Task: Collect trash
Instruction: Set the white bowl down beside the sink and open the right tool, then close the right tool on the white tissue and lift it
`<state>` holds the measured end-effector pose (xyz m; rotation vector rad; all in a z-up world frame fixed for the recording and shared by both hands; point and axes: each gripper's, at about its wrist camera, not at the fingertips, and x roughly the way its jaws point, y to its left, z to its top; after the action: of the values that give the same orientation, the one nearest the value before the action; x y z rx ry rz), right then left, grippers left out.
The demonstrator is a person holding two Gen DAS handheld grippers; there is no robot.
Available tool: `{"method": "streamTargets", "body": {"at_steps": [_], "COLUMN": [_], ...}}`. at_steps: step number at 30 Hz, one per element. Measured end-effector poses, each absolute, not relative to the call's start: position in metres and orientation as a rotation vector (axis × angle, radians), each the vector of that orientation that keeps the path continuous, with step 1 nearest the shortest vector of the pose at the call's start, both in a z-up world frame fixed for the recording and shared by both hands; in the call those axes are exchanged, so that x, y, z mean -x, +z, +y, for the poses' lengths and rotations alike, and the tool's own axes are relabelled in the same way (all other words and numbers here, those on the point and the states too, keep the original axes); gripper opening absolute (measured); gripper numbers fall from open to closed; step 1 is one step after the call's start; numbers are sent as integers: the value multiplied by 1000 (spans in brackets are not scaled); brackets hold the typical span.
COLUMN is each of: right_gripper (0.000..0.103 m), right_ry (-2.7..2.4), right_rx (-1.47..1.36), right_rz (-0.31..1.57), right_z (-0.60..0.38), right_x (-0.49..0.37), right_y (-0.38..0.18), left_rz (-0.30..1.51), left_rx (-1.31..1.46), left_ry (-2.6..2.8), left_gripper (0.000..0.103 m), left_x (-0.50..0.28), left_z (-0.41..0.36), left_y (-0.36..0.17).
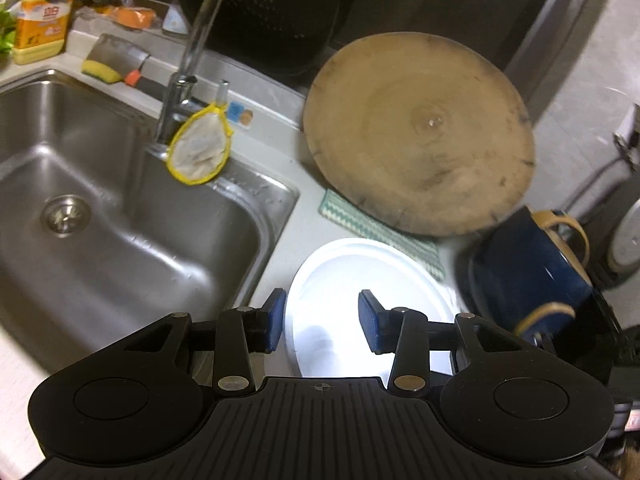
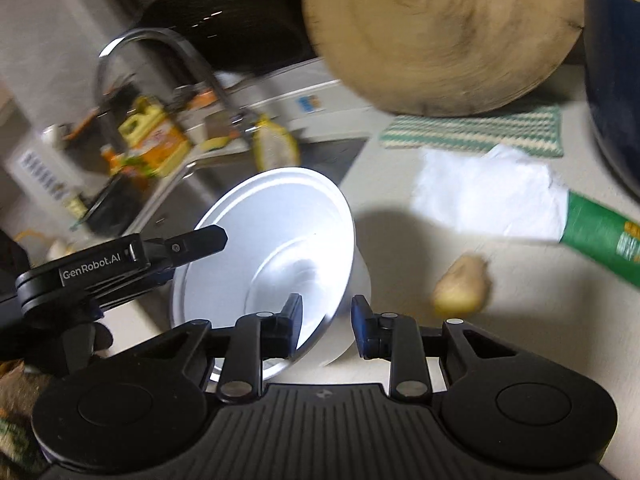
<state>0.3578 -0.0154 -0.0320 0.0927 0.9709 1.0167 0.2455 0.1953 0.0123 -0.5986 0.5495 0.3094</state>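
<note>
Kitchen counter by sink; L gripper jaws apart, empty; R gripper jaws astride tilted white bowl rim, grip unclear.

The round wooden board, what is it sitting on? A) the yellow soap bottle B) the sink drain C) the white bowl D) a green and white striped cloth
D: the wooden board leans with its bottom edge on the striped cloth, which pokes out from under it on the counter.
</note>
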Motion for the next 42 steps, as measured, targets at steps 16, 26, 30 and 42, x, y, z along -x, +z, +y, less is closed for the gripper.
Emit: {"method": "streamTargets", "body": {"at_steps": [16, 26, 30, 42], "right_gripper": [85, 85, 85, 4], "right_ry": [765, 848, 639, 677], "right_rx": [194, 105, 217, 142], "right_rz": [656, 612, 624, 767], "right_z": [-55, -45, -20, -18], "right_x": [-340, -380, -419, -454], "right_y": [-30, -11, -42, -61], "left_rz": [663, 655, 656, 591], "left_rx": [553, 536, 550, 634], "left_ry": [246, 381, 374, 362], "left_gripper": [22, 14, 14, 20], "left_x": [-231, -200, -194, -175], "left_z": [159, 155, 145, 145], "left_y": [-38, -27, -24, -22]}}
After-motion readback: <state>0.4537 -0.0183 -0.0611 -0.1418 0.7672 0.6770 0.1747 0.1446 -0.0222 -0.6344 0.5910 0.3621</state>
